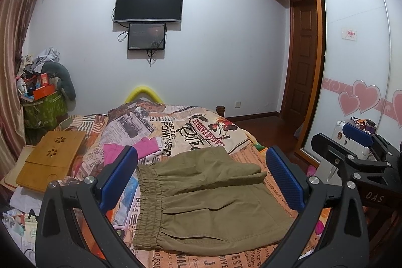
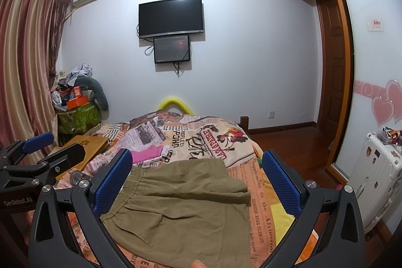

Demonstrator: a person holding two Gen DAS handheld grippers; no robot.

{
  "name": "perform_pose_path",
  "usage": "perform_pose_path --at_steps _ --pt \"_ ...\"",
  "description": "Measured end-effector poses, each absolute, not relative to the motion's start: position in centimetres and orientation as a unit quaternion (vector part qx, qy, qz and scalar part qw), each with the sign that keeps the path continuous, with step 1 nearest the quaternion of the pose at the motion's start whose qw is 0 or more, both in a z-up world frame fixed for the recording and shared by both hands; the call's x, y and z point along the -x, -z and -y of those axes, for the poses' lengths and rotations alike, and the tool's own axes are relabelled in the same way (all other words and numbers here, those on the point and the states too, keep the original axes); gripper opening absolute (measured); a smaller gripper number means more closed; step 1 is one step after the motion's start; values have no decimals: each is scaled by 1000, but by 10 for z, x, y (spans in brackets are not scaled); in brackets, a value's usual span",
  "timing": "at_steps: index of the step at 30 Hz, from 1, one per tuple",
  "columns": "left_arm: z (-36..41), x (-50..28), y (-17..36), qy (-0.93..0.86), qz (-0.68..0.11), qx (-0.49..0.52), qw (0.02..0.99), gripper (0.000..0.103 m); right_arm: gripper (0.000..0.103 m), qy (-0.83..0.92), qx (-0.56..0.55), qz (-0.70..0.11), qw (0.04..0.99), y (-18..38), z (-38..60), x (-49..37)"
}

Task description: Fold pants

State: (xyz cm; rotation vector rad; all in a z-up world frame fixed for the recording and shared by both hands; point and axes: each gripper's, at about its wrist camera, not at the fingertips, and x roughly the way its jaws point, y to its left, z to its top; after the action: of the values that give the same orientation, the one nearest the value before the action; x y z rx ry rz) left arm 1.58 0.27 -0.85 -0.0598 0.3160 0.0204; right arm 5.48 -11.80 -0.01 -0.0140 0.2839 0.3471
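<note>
The bedspread (image 2: 226, 132) is printed like old newspaper. Across its middle, sideways, run large black letters "REFLECT" and "POND". A curved red banner beside a rooster picture carries capitals that seem to read "CASA PADRE", though that is unsure. Near the bed's right edge, orange panels read "Supplement to the", "DISASTER NEAR GLEN" and "the Alvinston". In the left wrist view a small strip on it says "WE HAVE YOU".

The left hand-held gripper (image 2: 37, 155) bears white "GenRobot.AI" on its black body. The right hand-held gripper (image 1: 361, 142) shows "DAS".

The wardrobe door (image 1: 356, 42) has small pink lettering at the top, too fine to read.
</note>
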Motion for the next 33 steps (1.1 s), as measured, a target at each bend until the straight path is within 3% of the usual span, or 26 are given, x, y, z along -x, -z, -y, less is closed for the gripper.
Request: perform_pose_path --at_steps 33 --pt "-4 -20 7 -16 -156 35 987 103 103 -170 4 -143 975 6 121 -57"
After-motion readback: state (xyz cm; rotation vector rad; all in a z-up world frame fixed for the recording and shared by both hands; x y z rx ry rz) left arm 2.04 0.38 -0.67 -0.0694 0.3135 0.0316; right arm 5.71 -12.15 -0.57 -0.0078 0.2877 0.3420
